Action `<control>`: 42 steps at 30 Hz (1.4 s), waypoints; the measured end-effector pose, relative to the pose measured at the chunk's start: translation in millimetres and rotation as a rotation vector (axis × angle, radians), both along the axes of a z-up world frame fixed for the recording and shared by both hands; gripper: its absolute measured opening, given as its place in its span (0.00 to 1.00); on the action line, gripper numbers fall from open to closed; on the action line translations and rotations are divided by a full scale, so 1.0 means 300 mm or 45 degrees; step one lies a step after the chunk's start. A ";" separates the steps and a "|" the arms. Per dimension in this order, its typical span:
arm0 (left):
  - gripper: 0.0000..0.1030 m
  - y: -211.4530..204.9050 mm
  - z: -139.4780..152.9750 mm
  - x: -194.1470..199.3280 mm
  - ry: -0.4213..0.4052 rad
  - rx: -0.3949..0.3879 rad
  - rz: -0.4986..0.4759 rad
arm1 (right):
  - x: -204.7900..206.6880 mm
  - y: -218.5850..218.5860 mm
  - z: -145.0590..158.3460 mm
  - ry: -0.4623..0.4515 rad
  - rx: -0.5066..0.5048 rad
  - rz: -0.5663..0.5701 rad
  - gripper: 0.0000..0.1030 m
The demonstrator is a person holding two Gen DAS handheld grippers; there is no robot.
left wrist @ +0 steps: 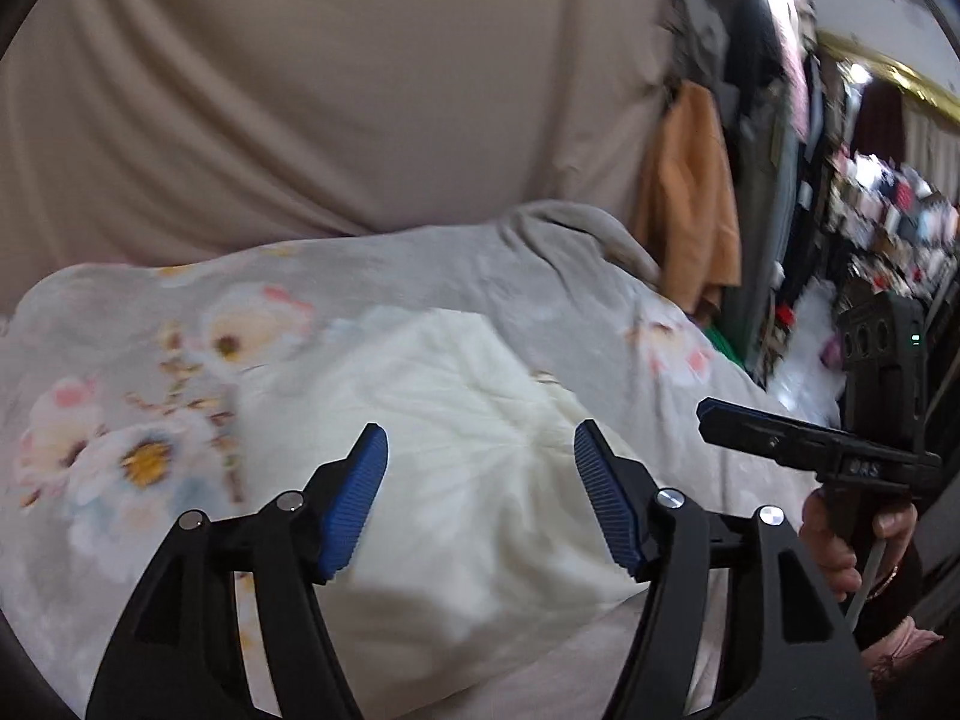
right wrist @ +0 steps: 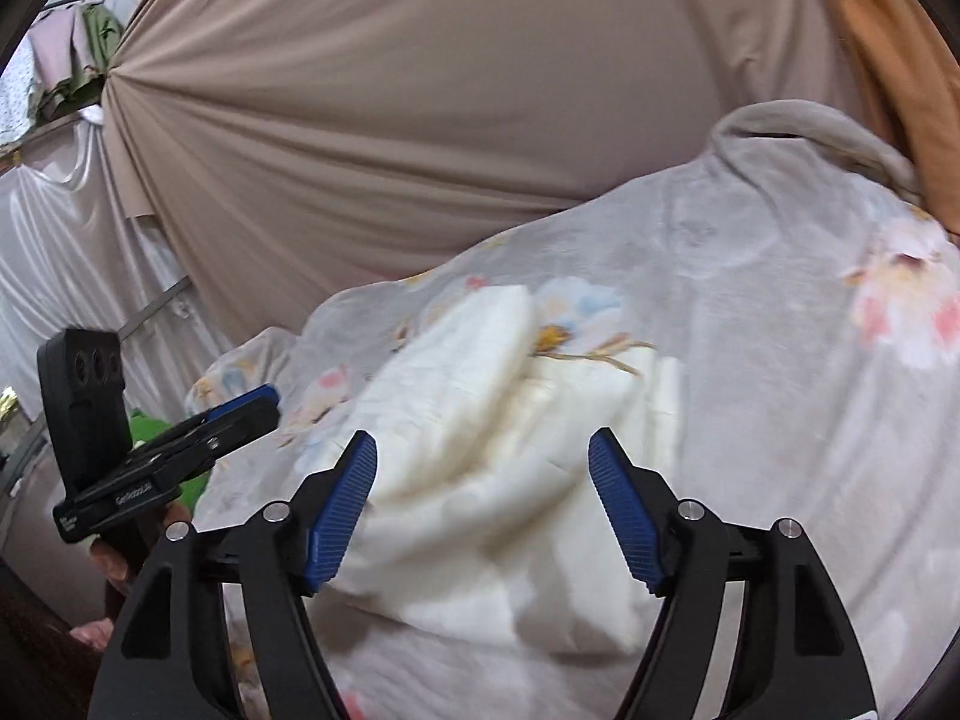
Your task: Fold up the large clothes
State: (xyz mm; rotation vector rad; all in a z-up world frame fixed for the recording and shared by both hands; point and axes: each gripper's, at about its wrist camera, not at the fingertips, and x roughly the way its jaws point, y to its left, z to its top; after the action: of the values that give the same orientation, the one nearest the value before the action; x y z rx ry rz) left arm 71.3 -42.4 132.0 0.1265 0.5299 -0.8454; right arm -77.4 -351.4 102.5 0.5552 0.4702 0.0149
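Note:
A cream white garment (left wrist: 480, 468) lies bunched in folded layers on a grey floral blanket (left wrist: 150, 420). It also shows in the right wrist view (right wrist: 480, 468) on the same blanket (right wrist: 780, 360). My left gripper (left wrist: 480, 456) is open and empty, held just above the garment. My right gripper (right wrist: 483, 462) is open and empty above the garment's folded layers. The right gripper also shows at the right of the left wrist view (left wrist: 720, 414), and the left gripper at the left of the right wrist view (right wrist: 264, 402).
A beige cloth backdrop (left wrist: 330, 90) hangs behind the blanket. An orange cloth (left wrist: 690, 192) hangs at its right edge. Cluttered shelves (left wrist: 888, 210) stand far right. A white satin drape (right wrist: 66, 252) and a green item (right wrist: 150, 426) lie at the left.

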 end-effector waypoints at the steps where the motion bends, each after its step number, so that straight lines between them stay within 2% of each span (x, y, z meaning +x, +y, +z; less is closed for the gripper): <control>1: 0.61 0.043 0.005 0.009 0.008 -0.020 0.041 | 0.042 0.014 0.008 0.018 -0.008 0.019 0.72; 4: 0.64 0.130 -0.022 0.035 0.038 -0.011 0.143 | 0.169 0.059 0.002 0.106 0.015 0.092 0.72; 7: 0.64 0.153 -0.106 0.064 0.107 0.056 0.183 | 0.297 0.080 -0.039 0.220 0.081 0.169 0.72; 8: 0.64 0.153 -0.136 0.073 0.140 0.071 0.181 | 0.332 0.089 -0.061 0.267 0.095 0.193 0.64; 9: 0.64 0.145 -0.168 0.083 0.180 0.083 0.169 | 0.348 0.102 -0.076 0.284 0.095 0.217 0.36; 11: 0.64 0.124 -0.201 0.094 0.221 0.092 0.149 | 0.365 0.111 -0.092 0.306 0.066 0.222 0.10; 12: 0.64 0.115 -0.201 0.093 0.218 0.089 0.141 | 0.345 0.101 -0.076 0.254 0.079 0.227 0.07; 15: 0.64 0.080 -0.165 0.072 0.170 0.054 0.096 | 0.245 0.068 0.015 0.078 0.023 0.173 0.05; 17: 0.64 0.040 -0.149 0.059 0.144 0.047 0.048 | 0.172 0.048 0.042 0.009 -0.056 0.102 0.05; 19: 0.64 -0.016 -0.160 0.065 0.152 0.070 0.007 | 0.155 0.006 -0.006 0.046 -0.060 0.055 0.05; 22: 0.64 -0.111 -0.243 0.091 0.200 0.159 -0.018 | 0.162 -0.061 -0.185 0.220 -0.014 -0.021 0.04; 25: 0.66 -0.167 -0.294 0.061 0.095 0.238 -0.004 | 0.158 -0.100 -0.324 0.261 0.092 -0.025 0.03; 27: 0.69 -0.186 -0.318 0.042 0.058 0.268 0.006 | 0.166 -0.098 -0.360 0.272 0.092 -0.032 0.04; 29: 0.74 -0.211 -0.357 0.038 0.030 0.306 0.030 | 0.178 -0.082 -0.366 0.285 0.039 -0.043 0.03; 31: 0.78 -0.219 -0.389 0.048 0.028 0.306 0.057 | 0.186 -0.066 -0.362 0.281 0.001 -0.046 0.04; 33: 0.81 -0.224 -0.405 0.053 0.028 0.297 0.075 | 0.177 -0.080 -0.360 0.261 0.032 -0.046 0.06; 35: 0.81 -0.229 -0.407 0.050 0.011 0.302 0.089 | 0.158 -0.089 -0.332 0.248 0.066 -0.076 0.09; 36: 0.81 -0.227 -0.404 0.052 0.014 0.301 0.092 | 0.140 -0.087 -0.291 0.229 0.058 -0.113 0.17; 38: 0.81 -0.222 -0.402 0.060 0.029 0.295 0.098 | 0.101 -0.073 -0.186 0.145 -0.024 -0.195 0.19; 40: 0.81 -0.222 -0.400 0.058 0.024 0.299 0.100 | 0.096 -0.034 -0.065 0.051 -0.123 -0.212 0.19; 42: 0.81 -0.223 -0.402 0.056 0.016 0.306 0.108 | 0.131 0.000 0.024 0.006 -0.161 -0.198 0.19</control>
State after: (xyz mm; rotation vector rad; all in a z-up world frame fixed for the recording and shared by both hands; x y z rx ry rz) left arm 88.3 -109.2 11.3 0.3168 0.6434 -0.6985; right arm -38.2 -351.5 109.6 0.4667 0.4282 -0.1641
